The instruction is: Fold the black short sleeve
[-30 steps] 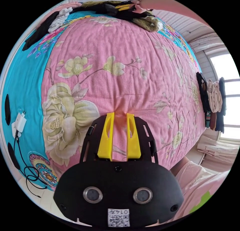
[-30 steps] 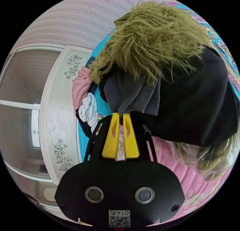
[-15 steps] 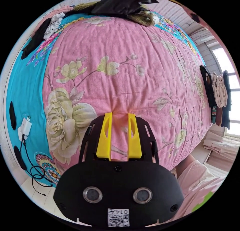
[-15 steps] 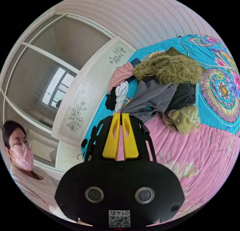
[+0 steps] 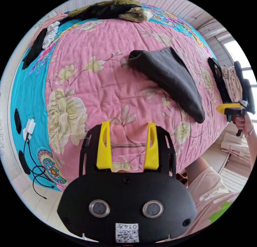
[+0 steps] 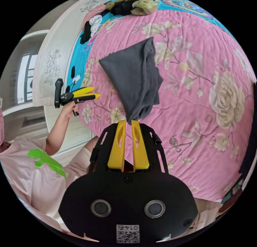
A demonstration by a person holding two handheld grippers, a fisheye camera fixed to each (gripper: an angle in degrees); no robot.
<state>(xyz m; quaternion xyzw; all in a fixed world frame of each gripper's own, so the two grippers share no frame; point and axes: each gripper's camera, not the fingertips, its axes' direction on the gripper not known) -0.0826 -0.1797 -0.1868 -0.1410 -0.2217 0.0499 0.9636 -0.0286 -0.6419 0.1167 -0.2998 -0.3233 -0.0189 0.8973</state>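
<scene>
Since the earlier frame, the shirt (image 6: 135,81) had been dragged off the pile (image 5: 107,10) onto the bed (image 5: 112,78). Right gripper (image 6: 128,122) jaws gripped its near end, long axis running away; left gripper (image 5: 128,124) jaws gaped, farther off.

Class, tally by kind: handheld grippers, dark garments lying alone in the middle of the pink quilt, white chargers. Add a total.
Grippers: 2 (left gripper, right gripper)
Black short sleeve on the pink quilt: 1
White charger: 1
Total: 4

No words, brands, numbers or signs can be read here.
</scene>
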